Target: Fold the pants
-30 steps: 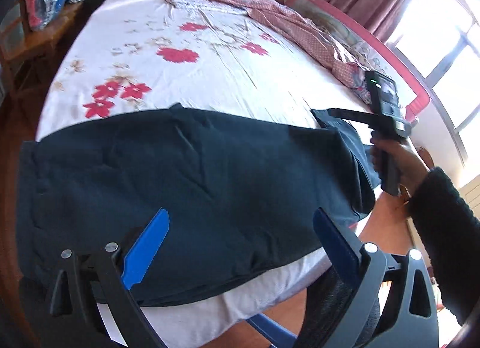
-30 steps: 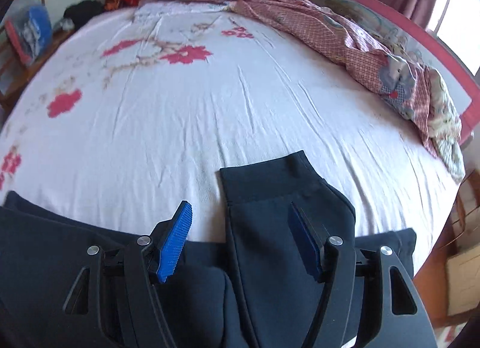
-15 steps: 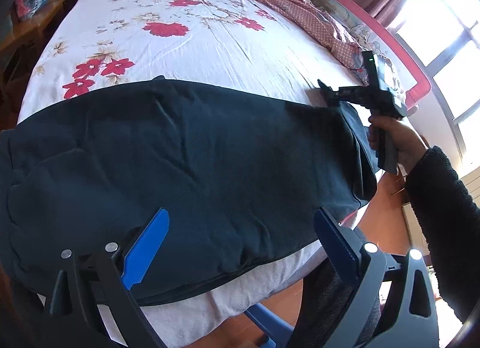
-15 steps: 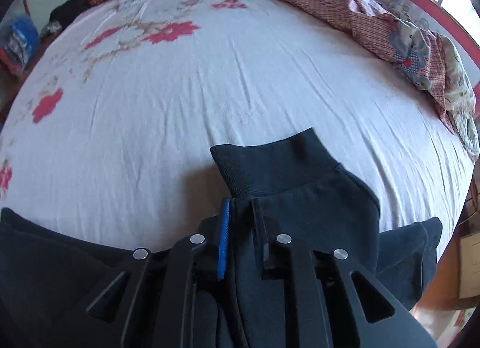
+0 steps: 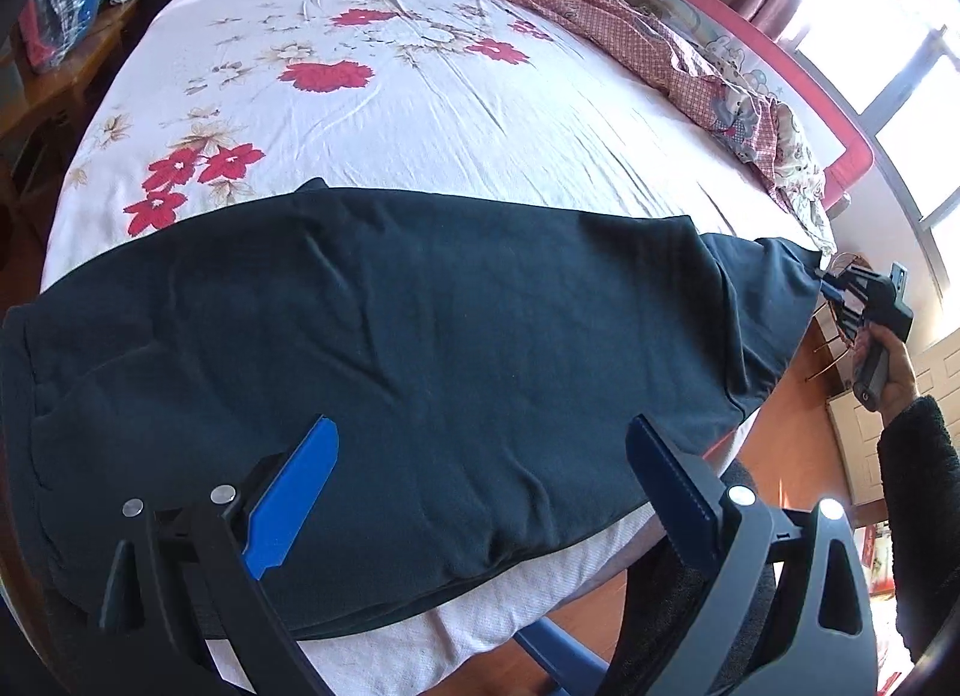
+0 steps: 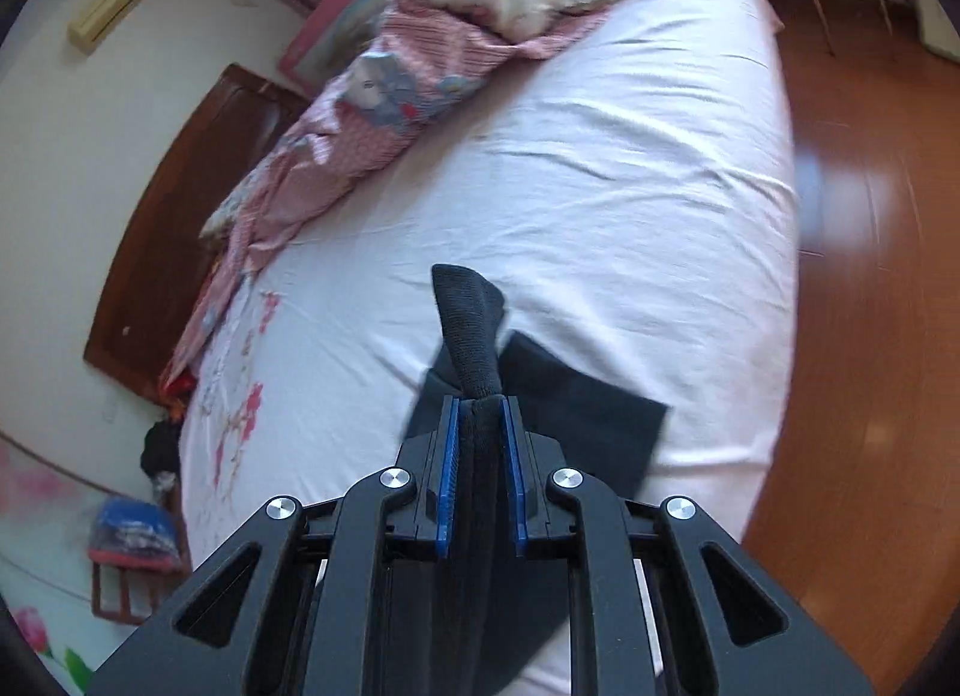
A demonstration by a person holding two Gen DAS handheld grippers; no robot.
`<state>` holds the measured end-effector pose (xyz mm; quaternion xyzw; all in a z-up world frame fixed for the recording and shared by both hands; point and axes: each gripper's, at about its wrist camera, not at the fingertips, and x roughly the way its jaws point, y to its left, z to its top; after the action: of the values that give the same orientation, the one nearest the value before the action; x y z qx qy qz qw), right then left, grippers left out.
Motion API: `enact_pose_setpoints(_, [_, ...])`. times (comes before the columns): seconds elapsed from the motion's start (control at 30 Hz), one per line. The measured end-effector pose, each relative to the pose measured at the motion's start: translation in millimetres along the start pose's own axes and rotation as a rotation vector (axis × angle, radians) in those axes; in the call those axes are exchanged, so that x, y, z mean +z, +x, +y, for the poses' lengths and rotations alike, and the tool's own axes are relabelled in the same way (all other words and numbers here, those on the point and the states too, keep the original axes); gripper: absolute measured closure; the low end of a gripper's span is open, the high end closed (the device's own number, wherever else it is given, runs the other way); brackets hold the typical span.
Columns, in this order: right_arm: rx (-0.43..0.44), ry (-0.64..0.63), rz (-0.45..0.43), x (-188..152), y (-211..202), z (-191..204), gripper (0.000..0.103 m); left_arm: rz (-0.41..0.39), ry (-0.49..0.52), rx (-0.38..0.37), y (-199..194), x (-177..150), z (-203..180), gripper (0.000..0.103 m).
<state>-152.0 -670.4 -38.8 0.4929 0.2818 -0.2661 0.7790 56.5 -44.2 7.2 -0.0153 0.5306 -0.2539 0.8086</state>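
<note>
Right hand-held gripper (image 6: 480,414) now lifted, pinching pants (image 5: 420,336) cuff, left hand-held gripper (image 5: 480,492) spread, quilt (image 5: 660,54) beyond

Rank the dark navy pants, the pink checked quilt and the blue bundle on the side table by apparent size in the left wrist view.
1. Dark navy pants, though nearest the camera.
2. Pink checked quilt.
3. Blue bundle, smallest, but farthest and cut off by the frame edge.

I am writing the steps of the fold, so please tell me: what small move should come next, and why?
Probably the right gripper should carry the ankle cuff over the pants toward the waist. Its fingers are shut on the cuff, already lifted off the bed sheet, while the rest of the pants lie flat. The left gripper is open and holds nothing.
</note>
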Motion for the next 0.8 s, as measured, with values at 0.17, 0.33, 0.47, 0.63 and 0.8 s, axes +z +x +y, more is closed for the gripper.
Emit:
enact_pose_setpoints(0.17, [-0.057, 0.161, 0.017, -17.0, 14.0, -63.2, 0.090, 0.010, -0.005, 0.085, 2.2, 1.6, 10.9, 0.006])
enact_pose_setpoints(0.33, [0.177, 0.383, 0.013, -35.8, 11.3, -93.8, 0.046, 0.009, -0.012, 0.151, 3.7, -1.6, 25.9, 0.006])
enact_pose_setpoints(0.47, [0.183, 0.222, 0.028, -31.0, 18.1, -56.8, 0.046, -0.036, 0.013, 0.220, 10.4, -2.6, 36.5, 0.006])
enact_pose_setpoints(0.63, [0.080, 0.146, 0.036, -20.8, 27.6, -29.6, 0.046, -0.082, 0.040, 0.318, 22.1, 2.0, 56.2, 0.006])
enact_pose_setpoints(0.8, [-0.169, -0.172, -0.077, -41.3, -14.7, 35.5, 0.046, -0.057, -0.035, 0.333, 23.9, 1.5, 87.0, 0.006])
